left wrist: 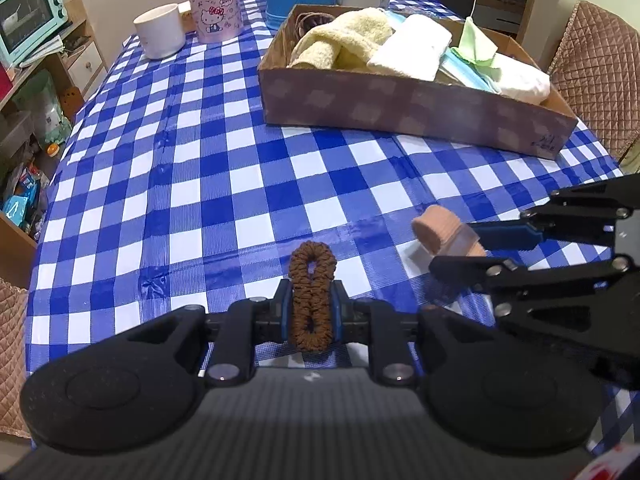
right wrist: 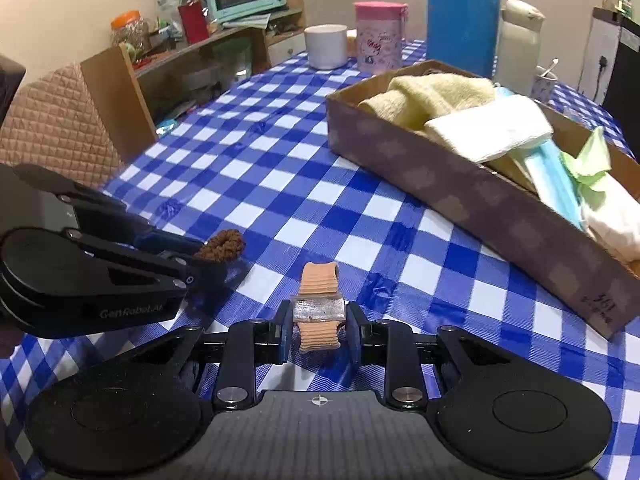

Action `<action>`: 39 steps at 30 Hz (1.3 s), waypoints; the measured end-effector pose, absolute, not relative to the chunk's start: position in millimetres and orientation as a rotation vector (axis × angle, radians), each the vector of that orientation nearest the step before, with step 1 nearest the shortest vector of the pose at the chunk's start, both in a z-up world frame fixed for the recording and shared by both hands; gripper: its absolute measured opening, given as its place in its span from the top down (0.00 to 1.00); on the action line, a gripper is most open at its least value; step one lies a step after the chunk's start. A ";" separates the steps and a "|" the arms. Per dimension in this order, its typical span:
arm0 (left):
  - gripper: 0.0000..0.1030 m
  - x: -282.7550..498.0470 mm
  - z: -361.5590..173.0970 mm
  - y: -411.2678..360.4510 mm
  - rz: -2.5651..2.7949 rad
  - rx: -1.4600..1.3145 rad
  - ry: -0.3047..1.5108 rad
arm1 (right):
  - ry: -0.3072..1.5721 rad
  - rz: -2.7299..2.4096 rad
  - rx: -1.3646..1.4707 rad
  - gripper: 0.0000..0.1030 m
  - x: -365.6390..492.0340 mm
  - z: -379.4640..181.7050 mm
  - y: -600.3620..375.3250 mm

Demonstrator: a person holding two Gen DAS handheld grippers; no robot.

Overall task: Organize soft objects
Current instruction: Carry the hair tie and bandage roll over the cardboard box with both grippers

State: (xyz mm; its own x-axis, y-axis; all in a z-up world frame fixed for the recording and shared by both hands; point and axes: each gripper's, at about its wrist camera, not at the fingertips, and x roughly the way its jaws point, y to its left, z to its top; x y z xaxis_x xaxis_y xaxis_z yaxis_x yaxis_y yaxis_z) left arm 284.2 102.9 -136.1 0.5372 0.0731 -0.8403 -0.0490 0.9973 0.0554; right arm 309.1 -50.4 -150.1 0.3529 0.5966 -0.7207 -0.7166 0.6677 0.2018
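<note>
Over the checked cloth (left wrist: 192, 184), left claw (left wrist: 311, 308) clamped on brown scrunchie (left wrist: 311, 300), right claw (right wrist: 319, 330) narrow around tan bandage roll (right wrist: 319, 306).

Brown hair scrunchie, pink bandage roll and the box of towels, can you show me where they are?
Brown hair scrunchie (left wrist: 311, 300), left wrist view, its middle.
Pink bandage roll (right wrist: 319, 307), right wrist view, its clear wrapper band.
Box (left wrist: 400, 104), left wrist view, its front wall.
</note>
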 end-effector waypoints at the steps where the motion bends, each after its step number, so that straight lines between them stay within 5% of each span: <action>1: 0.82 284.2 -134.3 101.4 0.072 0.029 0.999 | 0.860 0.849 -0.145 0.73 308.9 -147.4 -55.1; 25: 0.82 374.5 -53.4 2.2 -0.141 0.104 0.788 | 0.698 0.638 0.051 0.73 384.3 -64.8 -194.0; 39: 0.82 454.1 -64.9 -21.5 -0.158 0.070 0.824 | 0.722 0.635 -0.005 0.73 441.9 -86.6 -205.3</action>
